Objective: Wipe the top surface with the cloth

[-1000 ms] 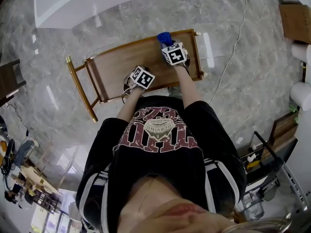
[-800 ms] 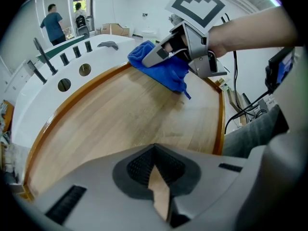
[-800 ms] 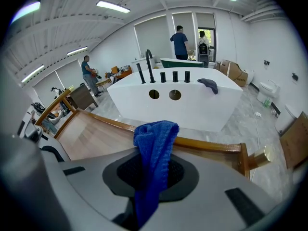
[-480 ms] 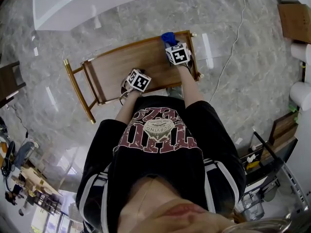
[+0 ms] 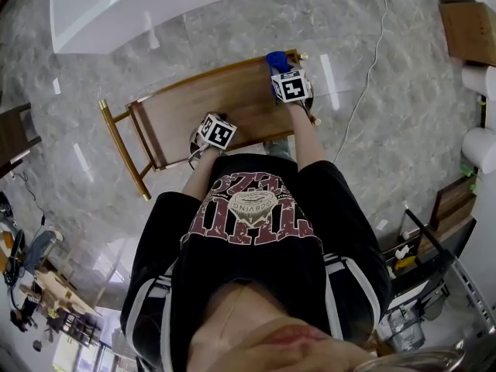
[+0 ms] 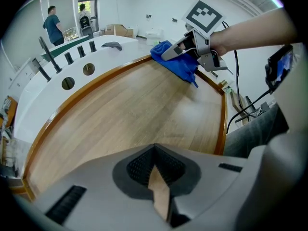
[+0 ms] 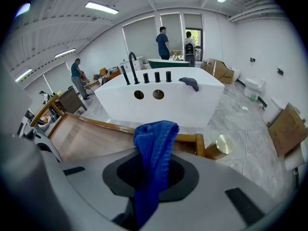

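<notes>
— Where has the crumpled blue cloth point(image 7: 153, 148) got to?

— It's at the far right corner of the brown wooden top surface point(image 6: 125, 114), just by the raised rim. A second ago it sat a bit further in from that corner; in the head view it has slid steadily rightward along the far edge.

— What's holding it?

— The right gripper point(image 7: 150, 177). Its jaws are clamped on the cloth, which bunches up above them and trails down between them.

— And the other one?

— The left gripper point(image 6: 156, 179) has its jaws drawn together with nothing in them; only a thin sliver of the wood shows through the gap. It hangs over the near edge of the top, well apart from the right one. It has drifted slightly left and nearer the person over the last second.

— Anything else around?

— A gold metal frame point(image 5: 120, 142) runs round the top, and a white bathtub point(image 7: 159, 105) stands beyond the far edge, on the grey marble floor point(image 5: 387, 130).
</notes>
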`<state>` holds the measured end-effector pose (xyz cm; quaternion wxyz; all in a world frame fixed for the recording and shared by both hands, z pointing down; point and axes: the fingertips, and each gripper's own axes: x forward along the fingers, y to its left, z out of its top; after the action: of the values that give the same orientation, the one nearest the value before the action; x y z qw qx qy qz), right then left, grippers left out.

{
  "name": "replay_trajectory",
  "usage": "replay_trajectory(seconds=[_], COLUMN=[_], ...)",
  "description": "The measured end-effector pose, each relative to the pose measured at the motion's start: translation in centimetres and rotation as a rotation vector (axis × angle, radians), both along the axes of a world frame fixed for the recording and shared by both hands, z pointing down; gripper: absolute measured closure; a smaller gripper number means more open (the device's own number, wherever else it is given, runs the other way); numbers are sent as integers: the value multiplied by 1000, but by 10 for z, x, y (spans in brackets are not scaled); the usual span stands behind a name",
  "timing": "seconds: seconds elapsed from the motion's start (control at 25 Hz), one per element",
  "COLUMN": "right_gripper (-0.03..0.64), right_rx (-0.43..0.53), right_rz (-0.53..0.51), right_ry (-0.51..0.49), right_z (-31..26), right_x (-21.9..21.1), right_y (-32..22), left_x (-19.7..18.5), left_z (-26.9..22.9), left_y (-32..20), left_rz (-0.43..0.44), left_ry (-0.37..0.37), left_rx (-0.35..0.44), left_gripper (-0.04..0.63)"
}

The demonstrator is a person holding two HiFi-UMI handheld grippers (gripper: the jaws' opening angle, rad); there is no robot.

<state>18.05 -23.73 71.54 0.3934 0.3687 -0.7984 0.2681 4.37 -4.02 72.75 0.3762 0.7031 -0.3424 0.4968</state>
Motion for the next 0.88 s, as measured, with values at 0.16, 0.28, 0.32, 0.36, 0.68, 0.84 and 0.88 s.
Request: replay_trajectory(seconds=[0.16, 0.28, 0.32, 0.36, 0.68, 0.84, 0.88], right_gripper=[558, 558, 558, 558, 558, 558, 558], right_rx=[6, 7, 9, 10, 8, -17, -19], right_rz=[19, 38, 46, 55, 93, 97, 87], right_ry=[5, 11, 16, 22, 1, -14, -5], right_z=[1, 0, 0, 0, -15, -21, -20], right_x=[11, 17, 18, 20, 38, 42, 42], right_y=[-3, -5, -5, -6, 1, 9, 13], left_x=[1, 2, 2, 2, 2, 0, 0], left_z=[1, 1, 1, 1, 4, 4, 4], left_y=[0, 0, 0, 0, 14, 15, 15], left_rz=[-15, -6, -7, -9, -13, -6, -4], left_ry=[8, 4, 5, 6, 29, 21, 24], left_rx=[-1, -1, -3, -5, -36, -24, -25], left_gripper=[549, 549, 549, 549, 549, 549, 549])
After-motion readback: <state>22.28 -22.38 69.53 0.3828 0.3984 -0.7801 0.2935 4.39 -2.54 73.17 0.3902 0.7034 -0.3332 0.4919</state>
